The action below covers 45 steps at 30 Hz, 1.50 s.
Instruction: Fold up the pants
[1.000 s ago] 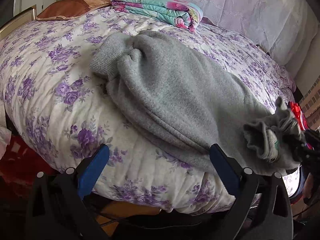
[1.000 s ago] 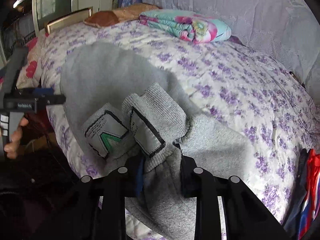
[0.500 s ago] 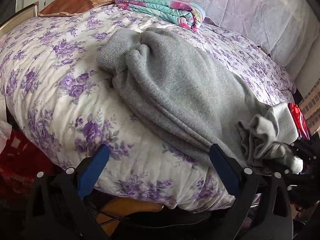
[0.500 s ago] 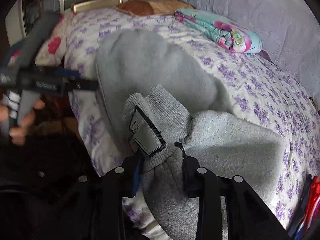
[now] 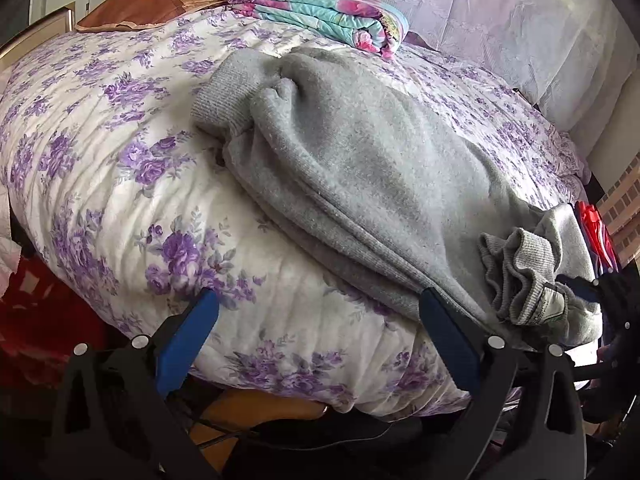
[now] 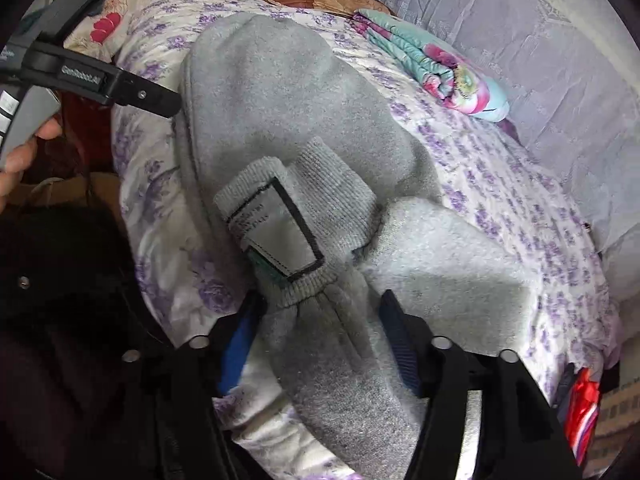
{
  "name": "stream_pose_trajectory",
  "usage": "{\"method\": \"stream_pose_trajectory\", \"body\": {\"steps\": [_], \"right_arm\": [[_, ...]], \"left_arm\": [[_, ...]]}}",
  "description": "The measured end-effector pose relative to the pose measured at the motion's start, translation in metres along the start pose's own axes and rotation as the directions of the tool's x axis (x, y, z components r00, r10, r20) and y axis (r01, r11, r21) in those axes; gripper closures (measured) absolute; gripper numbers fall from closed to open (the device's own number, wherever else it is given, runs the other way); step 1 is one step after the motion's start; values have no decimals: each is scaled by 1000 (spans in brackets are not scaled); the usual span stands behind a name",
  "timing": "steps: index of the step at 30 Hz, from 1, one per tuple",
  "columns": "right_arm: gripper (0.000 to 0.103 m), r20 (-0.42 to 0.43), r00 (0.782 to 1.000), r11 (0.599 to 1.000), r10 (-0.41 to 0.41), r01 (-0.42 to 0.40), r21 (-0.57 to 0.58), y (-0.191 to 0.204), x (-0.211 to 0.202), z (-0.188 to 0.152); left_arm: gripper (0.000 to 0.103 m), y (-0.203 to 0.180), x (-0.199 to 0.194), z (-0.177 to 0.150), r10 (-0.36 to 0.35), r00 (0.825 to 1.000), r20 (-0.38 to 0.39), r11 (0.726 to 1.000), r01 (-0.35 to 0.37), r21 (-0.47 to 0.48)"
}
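Grey fleece pants [image 5: 360,168] lie folded lengthwise across the flowered bed; they also show in the right wrist view [image 6: 276,92]. One ribbed cuff [image 5: 224,96] lies at the far left. My left gripper [image 5: 316,332] is open and empty at the near bed edge, its right finger beside the pants' fold. My right gripper [image 6: 316,328] has its jaws wider apart, with the bunched ribbed end with the sewn label [image 6: 280,232] lying between them on the bed. The right gripper shows at the far right of the left wrist view [image 5: 592,292].
A flowered quilt [image 5: 120,184] covers the bed. A folded turquoise and pink blanket [image 5: 320,12] and a brown pillow [image 5: 160,4] lie at the far side. A lilac cloth [image 5: 500,20] hangs behind. Red fabric [image 5: 596,228] lies at the right edge.
My right gripper has lowered the bunched pants end onto the bed and its jaws have opened wider. My left gripper has moved a little closer to the bed.
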State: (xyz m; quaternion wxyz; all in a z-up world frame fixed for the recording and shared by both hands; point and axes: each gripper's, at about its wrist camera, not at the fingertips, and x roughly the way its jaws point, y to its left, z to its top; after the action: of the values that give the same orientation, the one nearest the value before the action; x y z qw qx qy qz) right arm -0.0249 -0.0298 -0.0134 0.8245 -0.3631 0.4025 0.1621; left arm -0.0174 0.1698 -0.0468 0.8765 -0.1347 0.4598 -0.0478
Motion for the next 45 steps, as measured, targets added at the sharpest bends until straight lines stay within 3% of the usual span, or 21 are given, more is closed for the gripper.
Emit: {"method": "stream_pose_trajectory", "body": {"steps": [2, 4, 6, 8, 13, 17, 20, 23, 26, 28, 34, 39, 40, 42, 45], "right_arm": [[21, -29, 1000, 1000, 10, -9, 28, -3, 12, 1], [36, -32, 999, 998, 28, -26, 57, -7, 16, 4], [67, -22, 998, 994, 52, -49, 93, -13, 9, 6], [80, 3, 997, 986, 83, -83, 145, -28, -2, 4], [84, 30, 999, 951, 40, -47, 305, -81, -27, -17], [85, 15, 998, 911, -63, 52, 409, -124, -42, -40], [84, 7, 997, 910, -81, 72, 409, -127, -38, -36], [83, 14, 1000, 940, 27, -30, 340, -87, -10, -11], [61, 1, 994, 953, 105, -101, 286, -35, 25, 8], [48, 22, 998, 967, 56, -60, 249, -15, 29, 15], [43, 125, 983, 932, 132, -167, 321, -44, -9, 5], [21, 255, 938, 887, 236, -315, 337, -66, -44, -5], [21, 256, 937, 887, 238, -317, 336, -67, -46, -6], [21, 234, 956, 919, 176, -245, 310, -66, -45, -4], [22, 153, 978, 962, 141, -172, 212, -46, -34, -4]], "left_arm": [[5, 1, 1, 0, 0, 1000, 1, 1000, 0, 0], [5, 0, 2, 0, 4, 1000, 0, 1000, -4, 1], [5, -1, 1, 0, 0, 1000, -1, 1000, 0, 4], [5, -1, 1, 1, -5, 1000, 1, 1000, 5, 8], [5, 2, 2, 2, -14, 1000, 1, 1000, 14, -3], [5, 2, 3, 2, -14, 1000, 2, 1000, 14, 4], [5, 2, 5, 3, -12, 1000, 3, 1000, 12, 8], [5, 2, 4, 4, -15, 1000, 7, 1000, 15, 0], [5, 6, 2, 5, -23, 1000, 7, 999, 23, -24], [5, 12, 1, 6, -33, 999, -1, 998, 33, -50], [5, 19, 0, 15, -61, 998, -10, 994, 60, -87], [5, 10, 5, 15, -57, 998, -14, 996, 56, -70], [5, 7, 5, 15, -55, 998, -15, 996, 54, -64], [5, 4, 6, 14, -56, 998, -20, 997, 54, -52], [5, 2, 5, 12, -56, 998, -26, 998, 55, -41]]}}
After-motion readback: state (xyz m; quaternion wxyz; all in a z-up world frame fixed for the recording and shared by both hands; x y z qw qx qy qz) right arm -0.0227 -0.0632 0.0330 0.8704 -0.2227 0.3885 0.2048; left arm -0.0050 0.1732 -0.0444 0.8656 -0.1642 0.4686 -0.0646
